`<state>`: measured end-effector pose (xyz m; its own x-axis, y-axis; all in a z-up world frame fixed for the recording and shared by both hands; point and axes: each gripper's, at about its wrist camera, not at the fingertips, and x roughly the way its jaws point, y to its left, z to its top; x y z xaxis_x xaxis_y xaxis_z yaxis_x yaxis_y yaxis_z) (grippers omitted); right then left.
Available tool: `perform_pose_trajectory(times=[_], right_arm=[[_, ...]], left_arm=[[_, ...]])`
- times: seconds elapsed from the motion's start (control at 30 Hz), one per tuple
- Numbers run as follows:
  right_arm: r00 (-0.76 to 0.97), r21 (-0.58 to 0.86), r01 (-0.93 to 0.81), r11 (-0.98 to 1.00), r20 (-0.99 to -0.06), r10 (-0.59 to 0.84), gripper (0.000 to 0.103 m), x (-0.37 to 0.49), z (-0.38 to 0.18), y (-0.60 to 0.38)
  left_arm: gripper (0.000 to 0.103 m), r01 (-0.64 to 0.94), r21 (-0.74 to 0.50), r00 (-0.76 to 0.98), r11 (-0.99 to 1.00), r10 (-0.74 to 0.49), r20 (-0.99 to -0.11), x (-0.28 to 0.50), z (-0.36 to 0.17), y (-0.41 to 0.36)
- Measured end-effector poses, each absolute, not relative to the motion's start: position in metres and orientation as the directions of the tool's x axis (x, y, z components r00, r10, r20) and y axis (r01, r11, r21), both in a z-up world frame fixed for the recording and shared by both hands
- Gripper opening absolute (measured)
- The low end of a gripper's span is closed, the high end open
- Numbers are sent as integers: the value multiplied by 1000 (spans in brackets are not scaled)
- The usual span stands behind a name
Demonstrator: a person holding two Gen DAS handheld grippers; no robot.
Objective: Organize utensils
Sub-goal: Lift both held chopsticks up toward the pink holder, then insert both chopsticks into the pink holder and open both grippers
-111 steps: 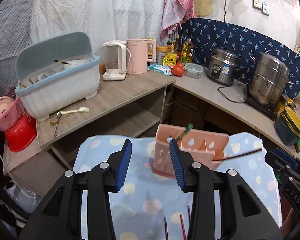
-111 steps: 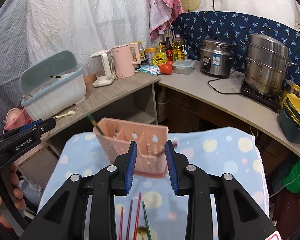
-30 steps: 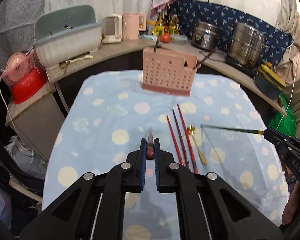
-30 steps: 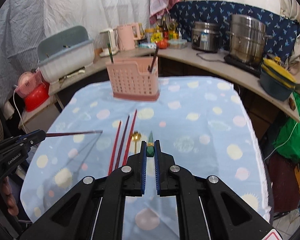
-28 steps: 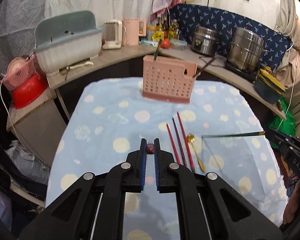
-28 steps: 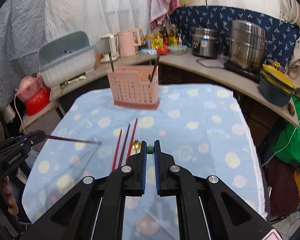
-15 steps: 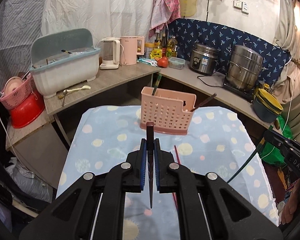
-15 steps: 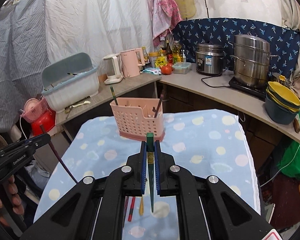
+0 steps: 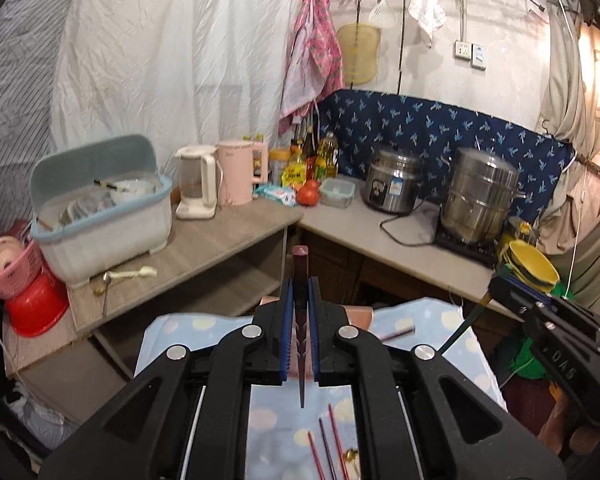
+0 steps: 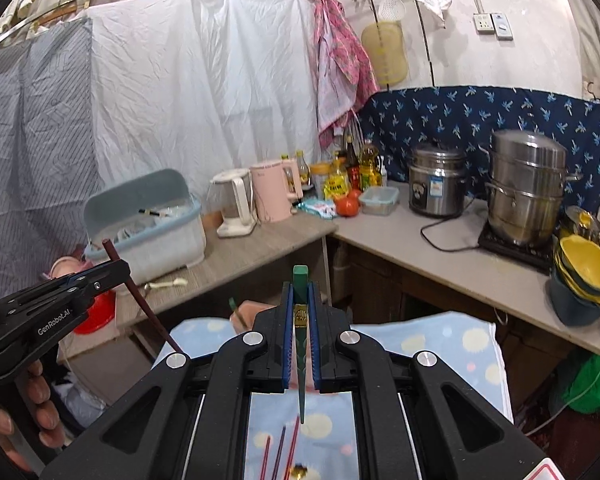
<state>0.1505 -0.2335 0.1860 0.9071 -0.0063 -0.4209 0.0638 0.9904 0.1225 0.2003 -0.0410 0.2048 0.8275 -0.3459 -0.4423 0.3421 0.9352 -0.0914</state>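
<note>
The left gripper (image 9: 299, 296) is clamped on a dark red chopstick (image 9: 300, 264), square-ended at 12 o'clock and tapering to a point at 6 o'clock. The right gripper (image 10: 300, 300) pinches a green chopstick (image 10: 300, 276) with a gold band the same way. Three reddish chopsticks (image 9: 327, 448) lie on the dotted cloth (image 9: 268, 420) below.
</note>
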Motion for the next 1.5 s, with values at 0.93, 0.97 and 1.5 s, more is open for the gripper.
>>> perform_pose_trajectory(times=[0.93, 0.97, 1.5], right_arm=[[853, 68, 97, 993, -519, -48, 9, 294, 112, -233], [855, 71, 97, 993, -517, -47, 11, 292, 111, -233], [867, 68, 108, 992, -495, -60, 30, 233, 117, -230]], left_arm=[[13, 332, -106, 812, 937, -341, -474, 337, 134, -95], [27, 327, -110, 812, 939, -338, -475, 337, 133, -93], [54, 272, -103, 839, 957, -288, -462, 288, 143, -59]])
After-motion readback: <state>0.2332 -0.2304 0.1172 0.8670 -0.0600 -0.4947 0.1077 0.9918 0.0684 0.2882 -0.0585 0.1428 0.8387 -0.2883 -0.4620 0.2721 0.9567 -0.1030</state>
